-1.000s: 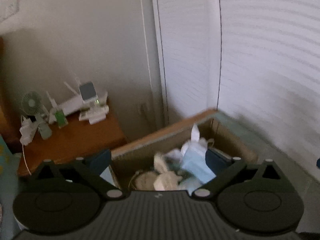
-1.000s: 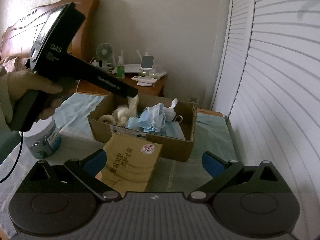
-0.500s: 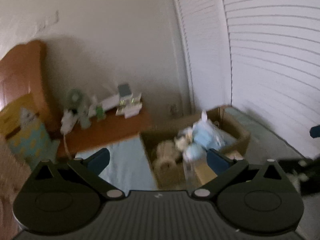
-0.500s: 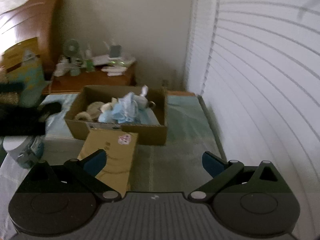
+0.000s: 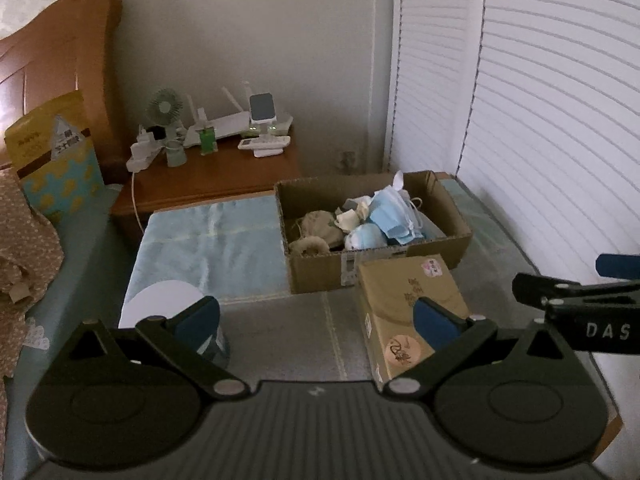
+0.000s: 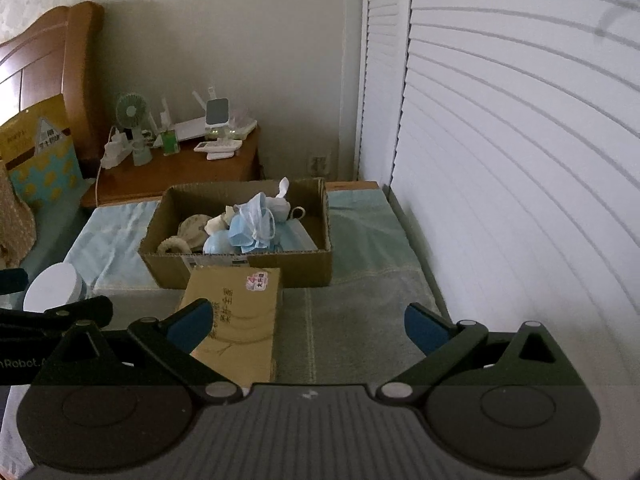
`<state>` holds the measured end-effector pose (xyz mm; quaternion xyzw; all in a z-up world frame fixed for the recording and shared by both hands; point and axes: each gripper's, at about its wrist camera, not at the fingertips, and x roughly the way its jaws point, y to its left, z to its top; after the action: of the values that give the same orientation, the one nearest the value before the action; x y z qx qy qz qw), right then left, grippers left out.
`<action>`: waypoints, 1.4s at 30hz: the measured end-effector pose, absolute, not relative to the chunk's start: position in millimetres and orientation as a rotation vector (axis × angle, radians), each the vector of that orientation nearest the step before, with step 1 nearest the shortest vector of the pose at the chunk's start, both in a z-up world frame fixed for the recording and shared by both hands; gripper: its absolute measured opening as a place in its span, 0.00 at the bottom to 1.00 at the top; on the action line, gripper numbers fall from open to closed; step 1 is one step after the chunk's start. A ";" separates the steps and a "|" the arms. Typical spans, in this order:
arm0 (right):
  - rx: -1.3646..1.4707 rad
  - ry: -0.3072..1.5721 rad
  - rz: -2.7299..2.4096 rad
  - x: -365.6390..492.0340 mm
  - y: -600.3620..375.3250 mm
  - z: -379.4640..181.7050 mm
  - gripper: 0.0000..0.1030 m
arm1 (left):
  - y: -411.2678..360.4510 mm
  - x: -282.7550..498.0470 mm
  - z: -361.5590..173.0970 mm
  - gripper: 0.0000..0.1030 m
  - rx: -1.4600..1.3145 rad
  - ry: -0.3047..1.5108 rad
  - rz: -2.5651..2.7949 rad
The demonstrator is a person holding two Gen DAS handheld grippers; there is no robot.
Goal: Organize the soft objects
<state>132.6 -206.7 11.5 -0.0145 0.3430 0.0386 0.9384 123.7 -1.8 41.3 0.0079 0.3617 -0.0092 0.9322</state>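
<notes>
**Box of soft things lies ahead of both grippers**

The left gripper point(image 5: 316, 320), wide open and empty, has the cardboard box point(image 5: 372, 264) ahead-right. The right gripper point(image 6: 308, 322), equally spread and empty, has it ahead-left, probably slightly nearer; face masks point(image 6: 252, 226) heaped inside.

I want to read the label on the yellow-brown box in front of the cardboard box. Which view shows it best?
Right wrist: the yellow-brown box shows most of its top. Left wrist: it is foreshortened, partly behind a finger.
</notes>
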 end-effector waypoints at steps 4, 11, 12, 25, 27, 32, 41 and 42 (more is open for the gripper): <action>-0.033 0.702 0.077 132.0 -206.7 12.2 1.00 | -3.1 127.4 42.5 0.99 0.011 0.741 -0.006; -0.035 0.704 0.078 133.0 -206.4 12.4 1.00 | -3.6 126.8 42.3 0.99 0.011 0.743 0.001; -0.035 0.703 0.078 133.0 -206.4 12.5 1.00 | -3.1 127.3 42.4 0.99 0.010 0.745 0.000; -0.033 0.697 0.075 132.5 -207.7 12.7 1.00 | -4.1 127.0 46.2 0.99 0.011 0.736 0.005; -0.032 0.695 0.076 132.3 -207.8 13.0 1.00 | -4.3 126.7 46.8 0.99 0.011 0.735 0.005; -0.033 0.693 0.075 131.9 -208.7 13.7 1.00 | -4.6 126.3 47.7 0.99 0.009 0.733 0.006; -0.036 0.690 0.071 131.6 -209.7 15.4 1.00 | -4.7 126.0 47.7 0.99 0.009 0.733 0.006; -0.036 0.689 0.071 131.5 -209.7 15.6 1.00 | -4.5 126.2 47.7 0.99 0.009 0.733 0.006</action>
<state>131.5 -209.7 15.6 -0.0177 0.3376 0.0347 0.9405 126.2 -4.5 47.7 0.0046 0.3584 0.0029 0.9335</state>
